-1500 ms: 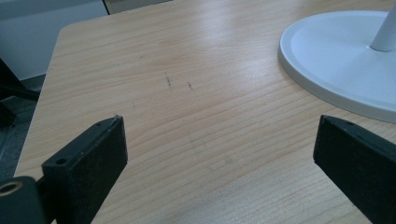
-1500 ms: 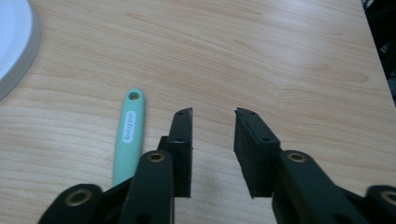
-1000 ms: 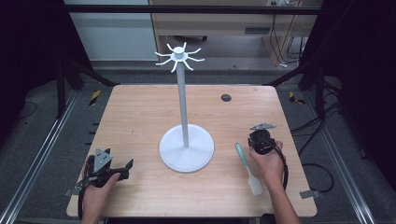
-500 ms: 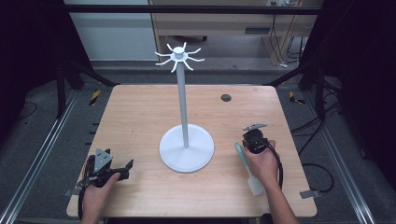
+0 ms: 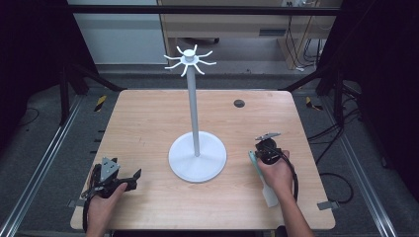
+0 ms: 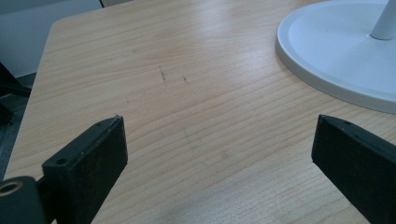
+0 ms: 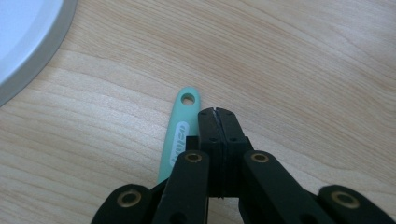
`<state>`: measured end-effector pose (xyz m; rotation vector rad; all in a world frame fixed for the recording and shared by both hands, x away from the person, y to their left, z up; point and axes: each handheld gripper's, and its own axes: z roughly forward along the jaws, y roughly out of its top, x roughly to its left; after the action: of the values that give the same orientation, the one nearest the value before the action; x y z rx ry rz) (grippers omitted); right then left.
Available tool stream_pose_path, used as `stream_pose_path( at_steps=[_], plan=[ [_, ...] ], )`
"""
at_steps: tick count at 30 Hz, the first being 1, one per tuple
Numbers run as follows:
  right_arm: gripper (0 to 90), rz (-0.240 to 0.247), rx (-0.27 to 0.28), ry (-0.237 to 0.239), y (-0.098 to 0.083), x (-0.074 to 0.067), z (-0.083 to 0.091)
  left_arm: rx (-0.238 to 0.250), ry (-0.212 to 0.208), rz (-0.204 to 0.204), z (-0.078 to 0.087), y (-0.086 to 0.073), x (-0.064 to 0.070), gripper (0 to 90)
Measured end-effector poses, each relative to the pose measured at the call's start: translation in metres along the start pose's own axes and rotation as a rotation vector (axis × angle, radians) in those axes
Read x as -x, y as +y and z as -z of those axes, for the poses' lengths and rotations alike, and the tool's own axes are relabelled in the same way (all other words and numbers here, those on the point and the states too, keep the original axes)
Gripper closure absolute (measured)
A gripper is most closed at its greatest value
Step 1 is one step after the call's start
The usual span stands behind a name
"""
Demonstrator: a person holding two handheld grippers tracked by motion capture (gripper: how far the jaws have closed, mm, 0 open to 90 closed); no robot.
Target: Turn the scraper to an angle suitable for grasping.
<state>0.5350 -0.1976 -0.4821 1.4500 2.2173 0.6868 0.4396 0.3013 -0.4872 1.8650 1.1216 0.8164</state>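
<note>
Pale wooden table (image 5: 148,128) carries a tall white metal stand with hook arms on top (image 5: 196,123). A mint-green and white flat plastic spatula-like utensil (image 7: 180,128) lies flat right of the stand base, just beside the right tongs (image 7: 218,112), which are pressed together with nothing between. Left tongs (image 6: 219,140) are spread wide over bare wood, near the base. Utensil's long axis runs near-to-far; hang-hole end points away from the person, white end toward them. Likely light, stiff, slightly slick; best pinched across the thin handle below the hole.
</note>
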Motion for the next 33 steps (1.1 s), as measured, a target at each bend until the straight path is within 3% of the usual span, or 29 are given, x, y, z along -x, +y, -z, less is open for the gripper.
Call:
stream_pose_path(
  at_steps=[16,17,33],
  plan=[
    [90.0,-0.001,-0.002,0.044,-0.001,-0.003,0.0,-0.003,-0.003,-0.007,0.0,0.0,0.001,3.4],
    [90.0,0.005,-0.004,0.068,-0.001,-0.007,0.001,-0.003,-0.003,-0.009,0.0,0.0,0.001,3.4],
    [90.0,0.074,0.004,0.173,-0.005,-0.038,0.011,-0.008,-0.006,-0.009,-0.001,0.0,0.001,3.3]
  ],
)
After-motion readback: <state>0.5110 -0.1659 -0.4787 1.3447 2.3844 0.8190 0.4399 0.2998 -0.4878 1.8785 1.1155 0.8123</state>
